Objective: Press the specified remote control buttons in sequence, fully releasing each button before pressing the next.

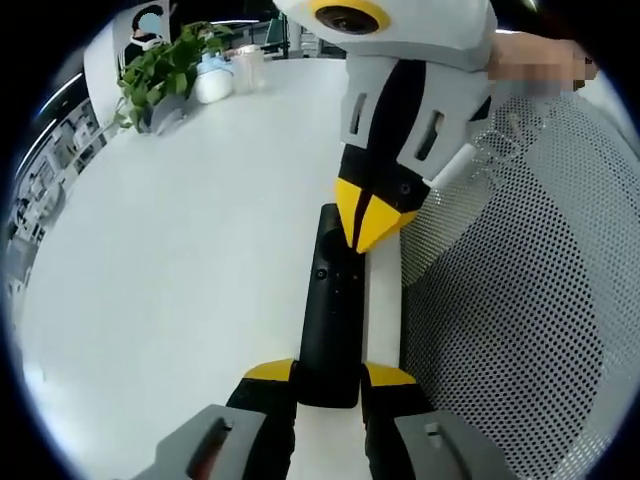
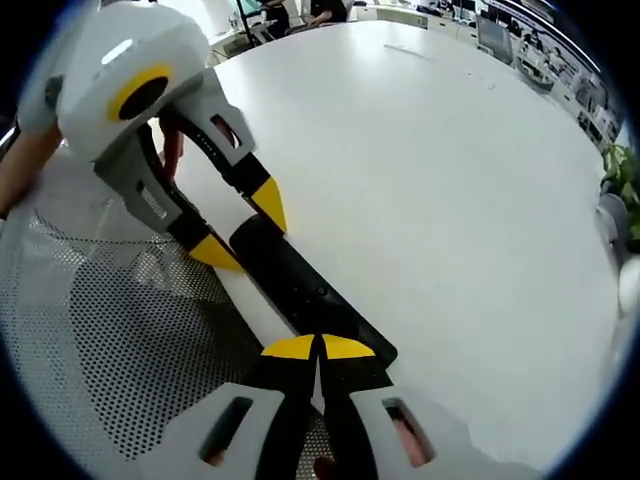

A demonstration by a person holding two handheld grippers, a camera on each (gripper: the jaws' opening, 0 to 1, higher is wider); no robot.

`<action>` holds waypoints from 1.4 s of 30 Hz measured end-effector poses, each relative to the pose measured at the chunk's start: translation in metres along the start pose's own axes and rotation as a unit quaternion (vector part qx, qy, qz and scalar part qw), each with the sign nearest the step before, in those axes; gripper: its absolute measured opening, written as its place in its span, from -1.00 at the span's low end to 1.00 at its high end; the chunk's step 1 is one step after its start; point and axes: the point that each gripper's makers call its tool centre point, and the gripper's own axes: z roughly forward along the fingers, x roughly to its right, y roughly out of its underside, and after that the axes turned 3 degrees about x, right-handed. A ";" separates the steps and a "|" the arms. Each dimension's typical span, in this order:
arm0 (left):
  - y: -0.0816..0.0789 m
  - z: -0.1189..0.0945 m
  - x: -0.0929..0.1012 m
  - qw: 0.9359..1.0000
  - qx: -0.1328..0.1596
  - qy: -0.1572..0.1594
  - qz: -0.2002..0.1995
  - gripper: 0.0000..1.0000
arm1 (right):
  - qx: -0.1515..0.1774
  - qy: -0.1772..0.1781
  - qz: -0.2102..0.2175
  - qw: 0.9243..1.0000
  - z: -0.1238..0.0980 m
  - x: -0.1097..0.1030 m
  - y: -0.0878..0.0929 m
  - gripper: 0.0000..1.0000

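A black remote control point(image 1: 330, 310) is seen lying lengthwise at centre frame in the left gripper view, on the edge of a white table point(image 1: 180, 250). Its near end is clamped between the jaws of the left gripper point(image 1: 328, 373). The right gripper point(image 2: 318, 347), tips together, is set on its far end. The remote is judged light, rigid and smooth-cased; holding by the long side edges is advised
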 end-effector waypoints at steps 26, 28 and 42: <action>0.000 0.001 0.000 1.000 0.004 -0.001 0.022 -0.51 | 0.000 -0.006 0.002 1.000 0.000 -0.001 0.000 -1.00; 0.000 0.001 0.000 1.000 0.005 -0.001 0.024 -0.51 | 0.000 -0.005 -0.003 1.000 0.000 -0.002 0.000 -1.00; 0.000 0.000 0.000 1.000 0.006 -0.001 0.024 -0.51 | 0.004 0.016 -0.026 1.000 -0.001 0.005 -0.004 -1.00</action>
